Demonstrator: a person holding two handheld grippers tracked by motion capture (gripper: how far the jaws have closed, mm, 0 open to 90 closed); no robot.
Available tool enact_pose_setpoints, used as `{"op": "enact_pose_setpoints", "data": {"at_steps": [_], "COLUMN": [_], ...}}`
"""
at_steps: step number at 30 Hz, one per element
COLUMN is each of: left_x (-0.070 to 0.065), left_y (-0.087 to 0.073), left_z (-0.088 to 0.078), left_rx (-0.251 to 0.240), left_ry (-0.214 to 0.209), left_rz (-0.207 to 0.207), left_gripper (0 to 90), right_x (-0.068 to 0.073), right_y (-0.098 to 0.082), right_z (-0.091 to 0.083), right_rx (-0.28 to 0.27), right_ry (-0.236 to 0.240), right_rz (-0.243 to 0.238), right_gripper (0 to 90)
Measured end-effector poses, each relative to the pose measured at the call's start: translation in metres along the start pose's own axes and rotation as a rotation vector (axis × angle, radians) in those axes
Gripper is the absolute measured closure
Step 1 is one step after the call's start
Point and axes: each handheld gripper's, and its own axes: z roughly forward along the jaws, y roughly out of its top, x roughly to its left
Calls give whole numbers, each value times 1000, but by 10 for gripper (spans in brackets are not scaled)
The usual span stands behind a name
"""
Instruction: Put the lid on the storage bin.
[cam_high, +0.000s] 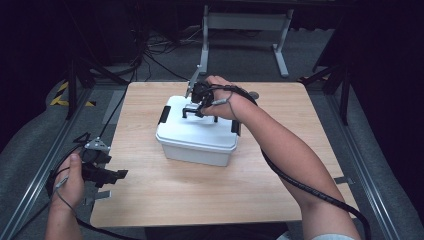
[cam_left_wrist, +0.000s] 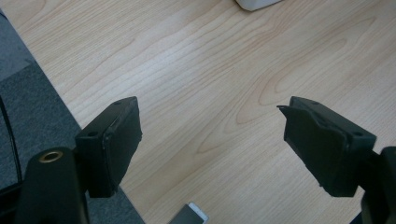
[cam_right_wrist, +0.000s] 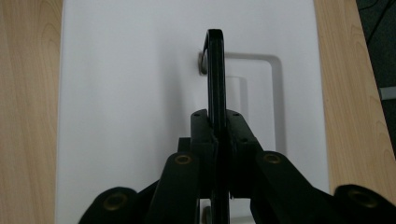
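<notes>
The white lidded storage box (cam_high: 197, 132) sits at the centre of the table (cam_high: 150, 195). The right tool (cam_high: 200, 111) is clamped on the box's single black carry handle (cam_right_wrist: 215, 74), directly above the lid; the handle's long axis runs along the lid's length. The left tool (cam_left_wrist: 212, 149), jaws wide and empty, hovers well apart, off the box's near-left corner. Count: one box, one handle, two black side latches (cam_high: 164, 115).
</notes>
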Motion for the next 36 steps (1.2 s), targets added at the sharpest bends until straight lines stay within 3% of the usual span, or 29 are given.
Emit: {"op": "enact_pose_setpoints", "data": {"at_steps": [3, 6, 9, 15, 20, 29, 36], "left_x": [0, -1, 0, 0, 0, 0, 0], "left_y": [1, 2, 3, 5, 6, 7, 7], "left_z": [0, 1, 2, 5, 5, 7, 6], "left_rx": [3, 2, 4, 14, 9, 9, 10], "left_ry": [0, -3, -2, -9, -3, -5, -6], "left_rz": [4, 5, 8, 13, 17, 10, 6], "left_gripper": [197, 197, 197, 197, 197, 197, 198], "right_x": [3, 6, 9, 14, 18, 15, 11], "right_y": [2, 2, 0, -2, -6, -25, -53], "right_z": [0, 0, -2, -20, -36, -67, -88], "right_rx": [13, 12, -22, -85, -125, -204, -233], "right_ry": [-14, -9, 25, 28, 11, 1, -22], "right_rz": [-20, -8, 41, 68, 76, 159, 212], "right_gripper": [846, 802, 663, 577, 546, 495, 486]}}
